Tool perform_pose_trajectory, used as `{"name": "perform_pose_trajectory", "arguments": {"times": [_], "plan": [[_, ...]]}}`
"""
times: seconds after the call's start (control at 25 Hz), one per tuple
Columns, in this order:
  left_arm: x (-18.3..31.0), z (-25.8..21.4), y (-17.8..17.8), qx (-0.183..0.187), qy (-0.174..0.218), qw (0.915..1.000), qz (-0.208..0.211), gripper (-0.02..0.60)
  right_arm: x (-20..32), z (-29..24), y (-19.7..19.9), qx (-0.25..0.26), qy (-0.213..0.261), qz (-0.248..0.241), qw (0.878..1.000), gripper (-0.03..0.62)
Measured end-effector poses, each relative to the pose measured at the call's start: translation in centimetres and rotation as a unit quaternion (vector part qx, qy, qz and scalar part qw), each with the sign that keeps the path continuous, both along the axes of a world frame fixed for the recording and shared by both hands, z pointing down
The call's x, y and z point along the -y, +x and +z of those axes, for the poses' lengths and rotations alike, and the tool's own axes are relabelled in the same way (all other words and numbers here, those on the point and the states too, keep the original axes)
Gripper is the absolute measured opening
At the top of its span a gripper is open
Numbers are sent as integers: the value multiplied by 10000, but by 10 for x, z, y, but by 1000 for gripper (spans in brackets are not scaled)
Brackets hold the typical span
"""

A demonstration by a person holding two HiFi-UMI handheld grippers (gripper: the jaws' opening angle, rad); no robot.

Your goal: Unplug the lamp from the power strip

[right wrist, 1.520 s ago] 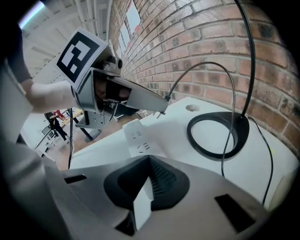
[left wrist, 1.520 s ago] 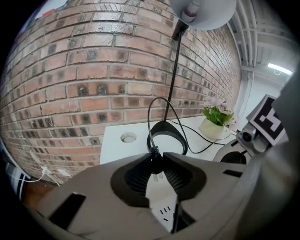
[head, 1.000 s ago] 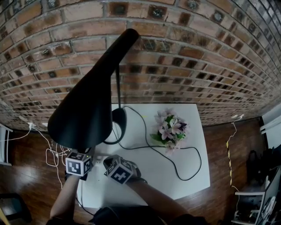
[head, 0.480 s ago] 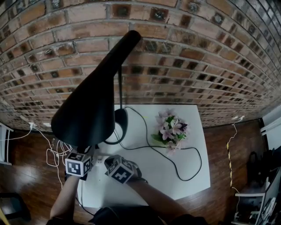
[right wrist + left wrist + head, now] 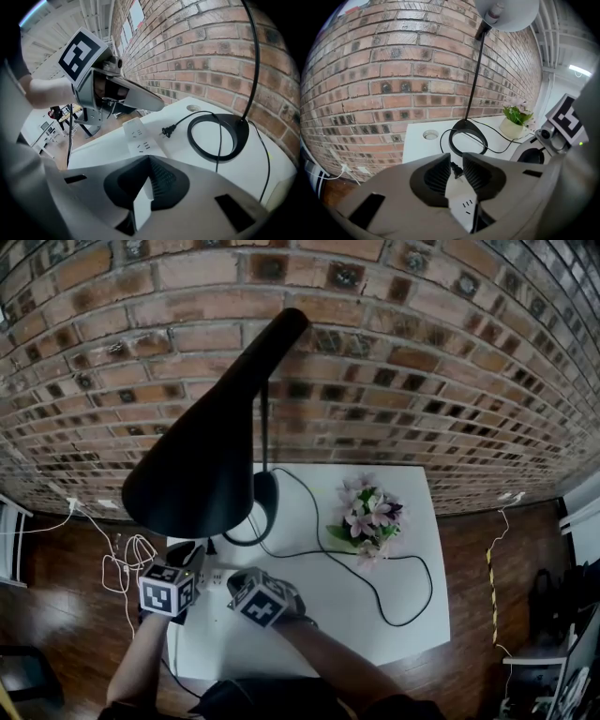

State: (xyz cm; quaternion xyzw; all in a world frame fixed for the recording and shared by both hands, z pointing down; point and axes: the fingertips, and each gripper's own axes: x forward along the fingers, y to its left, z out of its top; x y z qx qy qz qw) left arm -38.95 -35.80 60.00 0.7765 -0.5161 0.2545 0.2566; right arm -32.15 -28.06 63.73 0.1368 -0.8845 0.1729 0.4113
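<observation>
**Lying free: plug out of the strip**

The plug point(image 5: 167, 131) of the lamp point(image 5: 202, 465) is seen flat on the white desk point(image 5: 375, 615), just beside the strip point(image 5: 138, 136) and apart from its sockets. The left claw point(image 5: 456, 159) is held above it, with its jaws apart though just drawn somewhat closer. The plug is framed between them but is not pressed by the pads. The right claw point(image 5: 149, 159) is closed, its tips brought together over the strip's near end. The lamp is stood at the back of the desk by the brick wall point(image 5: 422, 362). Its cord point(image 5: 432, 589) is looped across the desk past the flowers point(image 5: 367, 515).
</observation>
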Motion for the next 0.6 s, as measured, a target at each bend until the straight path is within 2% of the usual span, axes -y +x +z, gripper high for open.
{"name": "perform_pose_trajectory", "arguments": {"times": [0.04,0.08,0.12,0.28,0.6], "plan": [[-3,0,1,-29,-31,10000,43,74,0,1,0,-29,17,-14,10000,-6],[-6,-2,0,-30,-43,10000,79,9,0,1,-1,-45,37,-30,10000,-6],[-8,-4,0,-27,-34,9999,103,-3,0,1,-2,-49,48,-45,10000,-6],[-9,-12,3,-123,37,9999,107,-2,10,0,10,-295,114,50,9995,-6],[-32,-13,-16,64,11,9999,-118,-2,3,4,6,-483,99,-78,9988,-6]]}}
